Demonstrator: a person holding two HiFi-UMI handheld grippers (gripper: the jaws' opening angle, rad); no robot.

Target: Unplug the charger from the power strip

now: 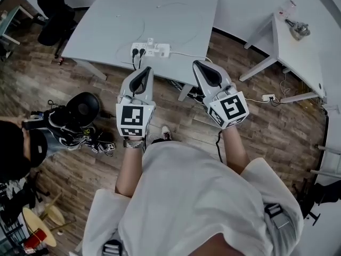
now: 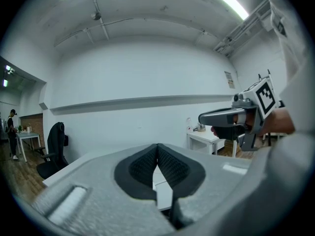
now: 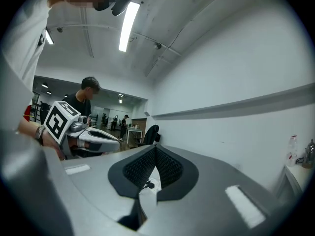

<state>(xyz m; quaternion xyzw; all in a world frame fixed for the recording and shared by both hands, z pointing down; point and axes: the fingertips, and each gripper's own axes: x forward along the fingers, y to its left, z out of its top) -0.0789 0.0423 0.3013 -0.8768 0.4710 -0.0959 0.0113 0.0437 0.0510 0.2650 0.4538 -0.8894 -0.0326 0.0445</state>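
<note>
Left tool (image 1: 143,69), right tool (image 1: 201,64) — both pressed together, empty; charger (image 1: 151,42) on power strip (image 1: 161,50), bench (image 1: 176,15) edge; likely light, rigid, smooth — pinch its sides, brace strip.

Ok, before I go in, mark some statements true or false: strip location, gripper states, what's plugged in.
1. The left gripper and the right gripper are both shut and empty. True.
2. The power strip lies on the floor. False: it lies on the grey table, near its front edge.
3. The left gripper touches the power strip. False: it is apart from the strip.
4. Black plugs sit in the power strip. True.
</note>
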